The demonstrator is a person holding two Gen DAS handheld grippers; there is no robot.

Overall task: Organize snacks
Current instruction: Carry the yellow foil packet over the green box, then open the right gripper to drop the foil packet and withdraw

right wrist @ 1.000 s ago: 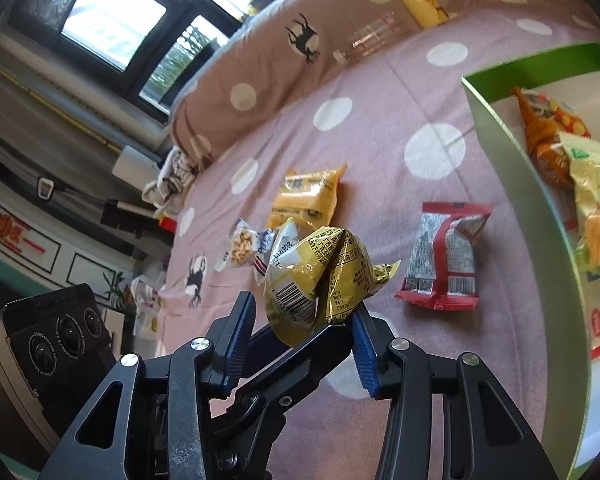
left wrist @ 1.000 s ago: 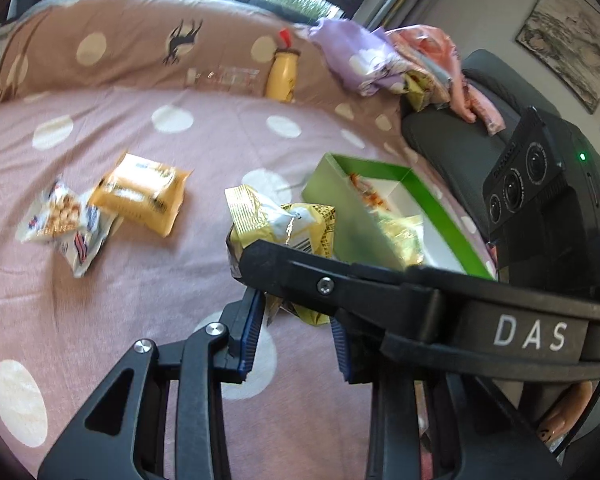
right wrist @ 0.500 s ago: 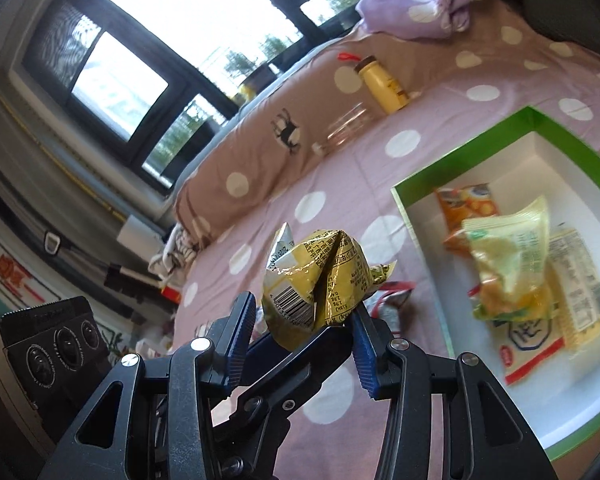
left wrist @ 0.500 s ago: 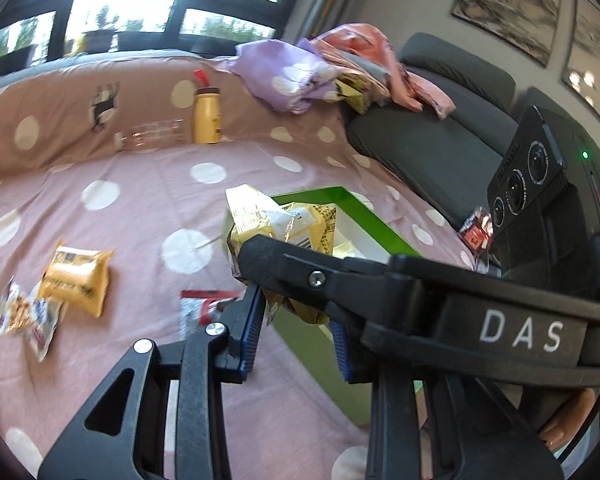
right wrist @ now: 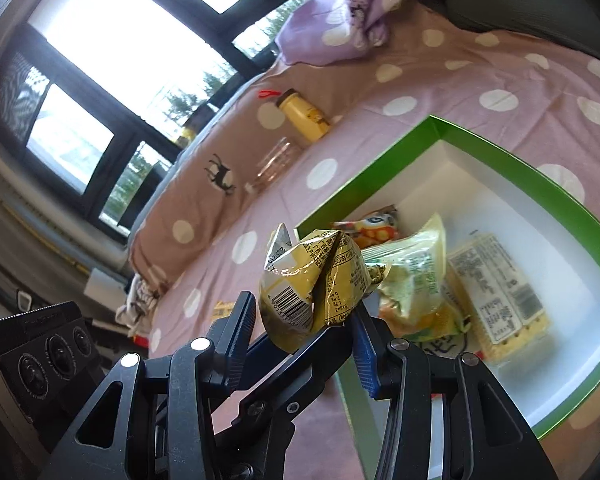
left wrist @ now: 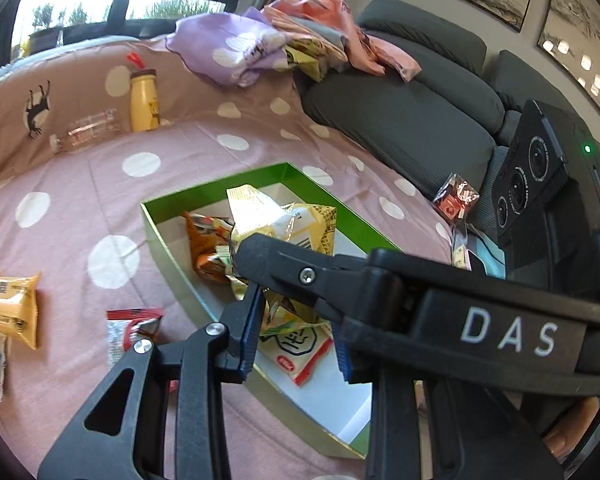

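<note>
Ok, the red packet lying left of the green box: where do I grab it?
Probably the crimped far seam of the red packet, coming from above: it lies flat on the bedspread, and the green box stands close on its right.

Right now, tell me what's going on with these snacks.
A person is sorting snack packets into a green-rimmed box on a polka-dot cover, using two handheld grippers. Both the left gripper and the right gripper are clamped on one crumpled yellow snack packet, held over the box's near edge. Several packets already lie inside. An orange-yellow packet and a red-and-silver packet lie outside on the cover.
</note>
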